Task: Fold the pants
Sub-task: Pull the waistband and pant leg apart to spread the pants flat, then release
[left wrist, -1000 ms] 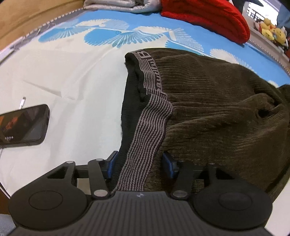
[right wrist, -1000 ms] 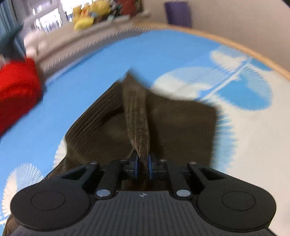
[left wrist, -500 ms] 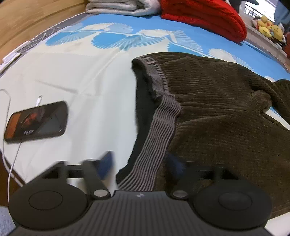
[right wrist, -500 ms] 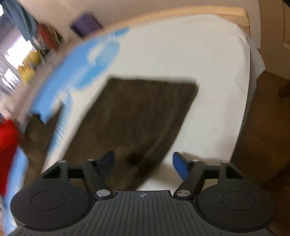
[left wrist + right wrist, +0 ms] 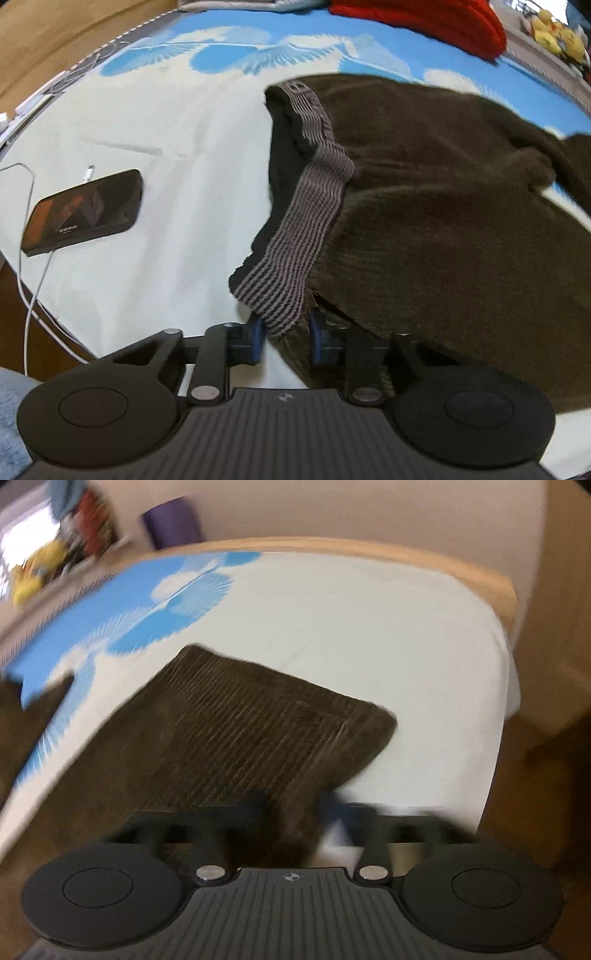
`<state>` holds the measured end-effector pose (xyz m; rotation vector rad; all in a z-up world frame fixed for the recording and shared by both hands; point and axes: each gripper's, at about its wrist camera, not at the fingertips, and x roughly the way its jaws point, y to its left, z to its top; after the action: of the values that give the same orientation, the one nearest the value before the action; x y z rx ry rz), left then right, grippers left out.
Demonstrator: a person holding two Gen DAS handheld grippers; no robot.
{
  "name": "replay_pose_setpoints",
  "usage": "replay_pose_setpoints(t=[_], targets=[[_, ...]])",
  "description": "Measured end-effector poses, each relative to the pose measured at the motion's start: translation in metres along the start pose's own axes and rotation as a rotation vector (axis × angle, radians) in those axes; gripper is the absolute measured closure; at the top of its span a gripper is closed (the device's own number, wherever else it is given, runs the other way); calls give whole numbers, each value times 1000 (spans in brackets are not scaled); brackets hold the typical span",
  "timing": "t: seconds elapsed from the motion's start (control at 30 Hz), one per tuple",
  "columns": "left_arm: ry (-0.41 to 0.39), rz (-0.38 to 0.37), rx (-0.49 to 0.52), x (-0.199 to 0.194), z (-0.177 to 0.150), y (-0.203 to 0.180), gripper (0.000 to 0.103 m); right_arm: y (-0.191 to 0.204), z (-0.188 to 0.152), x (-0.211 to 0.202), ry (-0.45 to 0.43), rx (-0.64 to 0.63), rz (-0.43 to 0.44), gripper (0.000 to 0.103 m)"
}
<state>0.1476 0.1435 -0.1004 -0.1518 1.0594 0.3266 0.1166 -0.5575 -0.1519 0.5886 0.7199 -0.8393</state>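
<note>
Across the blue-and-white bedsheet [image 5: 177, 122] the brown pants [image 5: 443, 206] lie spread, and both tools have just re-gripped: left gripper [image 5: 285, 334] closing on the striped waistband [image 5: 295, 251], right gripper [image 5: 291, 812] newly pinching the leg hem [image 5: 354, 746], ready for a fold.

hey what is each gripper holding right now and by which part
The left gripper is closing on the pants at the striped waistband corner. The right gripper is shut on the hem end of a pant leg.

both wrist cams look steeply down, close over the bed [image 5: 155, 122]; shared: brown pants [image 5: 443, 221].
</note>
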Motion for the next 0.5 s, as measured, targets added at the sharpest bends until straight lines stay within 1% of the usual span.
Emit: replay_pose_setpoints(t=[0.1, 0.17, 0.27, 0.33, 0.37, 0.4, 0.43, 0.47, 0.5], targets=[[-33, -28, -4, -18, 5, 12, 81, -10, 9, -22, -40, 49, 25, 94], [-25, -43, -3, -21, 8, 21, 82, -24, 17, -34, -50, 83, 61, 95], [12, -34, 12, -9, 6, 23, 81, -37, 18, -36, -13, 119, 71, 95], [26, -21, 49, 3, -2, 19, 74, -41, 11, -22, 27, 109, 74, 93], [19, -6, 52, 5, -6, 20, 64, -42, 4, -16, 54, 87, 67, 87], [0, 15, 68, 3, -8, 18, 44, -44, 0, -10, 76, 70, 42, 84], [-19, 38, 88, -1, -9, 17, 32, -48, -4, -11, 53, 62, 59, 80], [-46, 60, 107, -9, -10, 16, 11, -50, -5, -18, 35, 54, 61, 53], [-80, 68, 120, -18, -12, 16, 1, -51, -6, -22, 35, 46, 41, 34]])
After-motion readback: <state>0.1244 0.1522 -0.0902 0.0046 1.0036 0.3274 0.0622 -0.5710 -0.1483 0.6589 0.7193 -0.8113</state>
